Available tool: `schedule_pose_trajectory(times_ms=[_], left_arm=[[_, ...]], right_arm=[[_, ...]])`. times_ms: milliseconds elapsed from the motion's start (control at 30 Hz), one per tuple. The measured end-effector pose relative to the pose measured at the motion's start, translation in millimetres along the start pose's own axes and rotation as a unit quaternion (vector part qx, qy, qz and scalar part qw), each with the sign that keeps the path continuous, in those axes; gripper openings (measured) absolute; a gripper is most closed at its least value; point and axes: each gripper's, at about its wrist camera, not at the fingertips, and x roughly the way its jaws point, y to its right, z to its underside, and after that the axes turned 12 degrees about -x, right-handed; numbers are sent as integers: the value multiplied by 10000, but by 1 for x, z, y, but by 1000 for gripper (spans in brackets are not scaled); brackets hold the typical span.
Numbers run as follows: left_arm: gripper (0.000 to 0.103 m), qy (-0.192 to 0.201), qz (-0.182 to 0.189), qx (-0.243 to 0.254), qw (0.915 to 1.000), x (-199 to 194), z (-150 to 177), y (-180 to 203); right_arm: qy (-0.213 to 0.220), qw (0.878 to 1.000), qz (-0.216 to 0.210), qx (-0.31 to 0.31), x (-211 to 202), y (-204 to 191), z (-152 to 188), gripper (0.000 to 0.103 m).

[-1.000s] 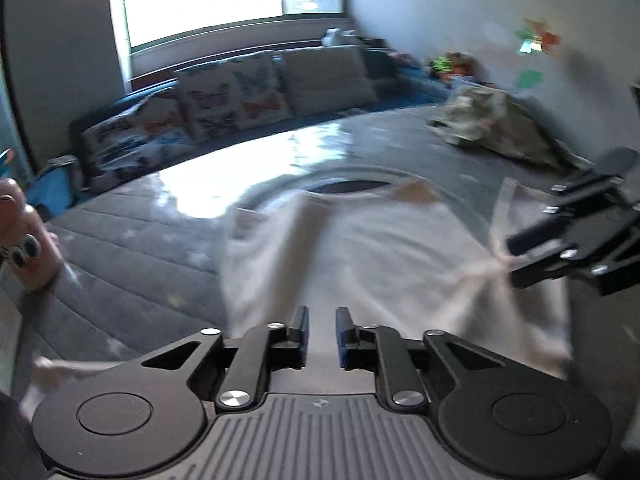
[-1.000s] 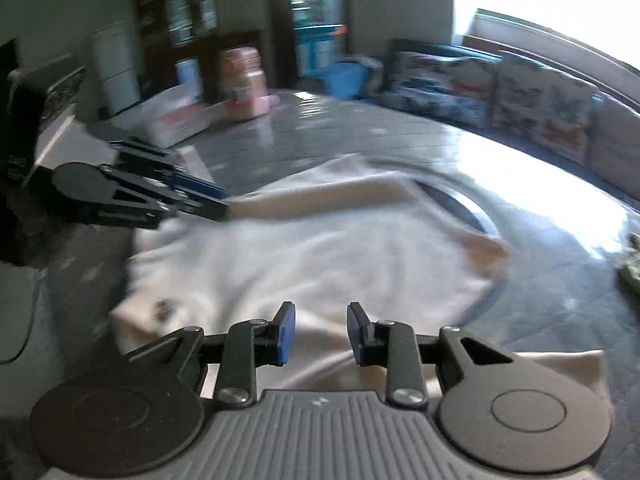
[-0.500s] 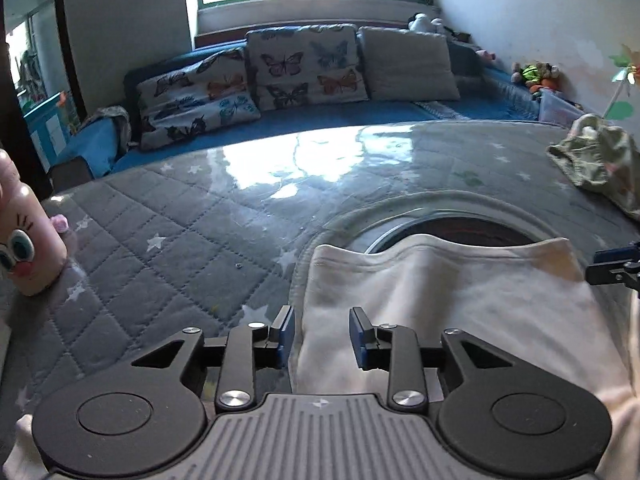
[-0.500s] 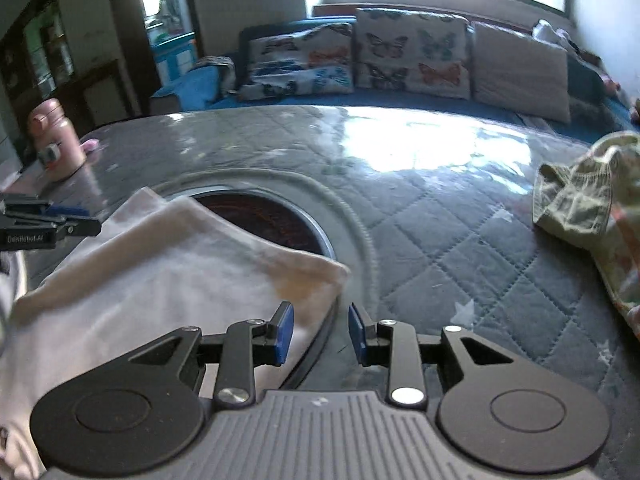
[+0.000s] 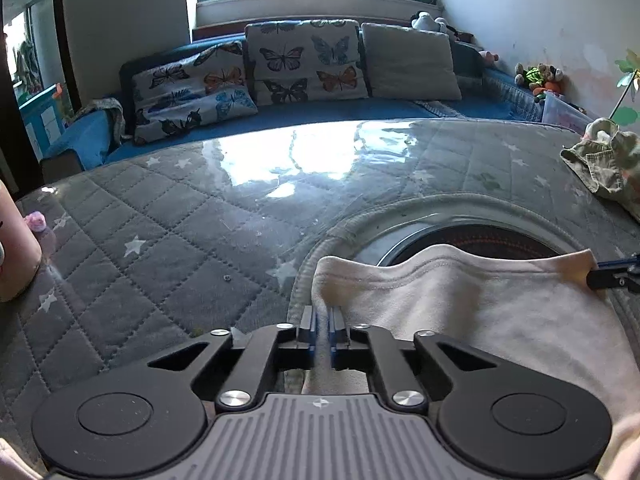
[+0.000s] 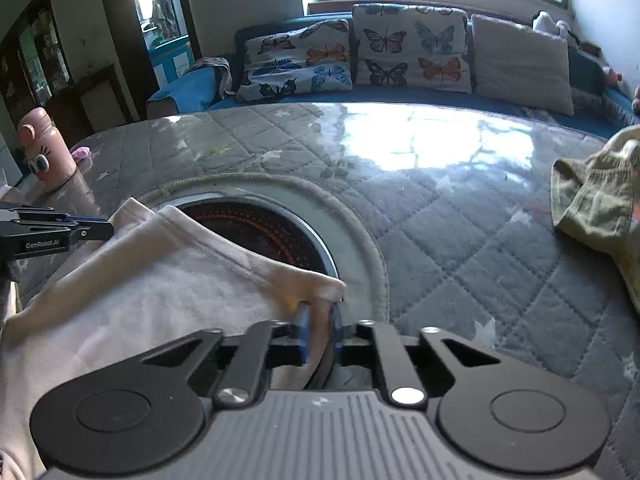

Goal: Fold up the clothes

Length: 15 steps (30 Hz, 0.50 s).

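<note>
Altogether two grippers, left gripper [image 5: 322, 330] and right gripper [image 6: 319, 330] each pinching one cream garment [image 5: 460, 312] corner

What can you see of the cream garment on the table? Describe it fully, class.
The cream garment looks like soft knit cloth with a stitched hem along its far edge. It lies fairly flat on the quilted grey table cover, partly covering a dark round inset. The left gripper and right gripper each pinch a far corner.

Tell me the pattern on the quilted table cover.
Grey quilted table cover with small white stars; clearest in the left wrist view.
</note>
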Motion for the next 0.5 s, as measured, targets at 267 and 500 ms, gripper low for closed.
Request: schedule_pose_trajectory(times_ms=[267,500], left_arm=[[2,780,-481,-134,9957,-17,-20,-12],[6,493,-746,-363,9953,7,-23,-28]], right_arm=[[559,9965,403,-468,-9,-7,-40,3],[418,9949,622,-671,32,-12,-63,7]])
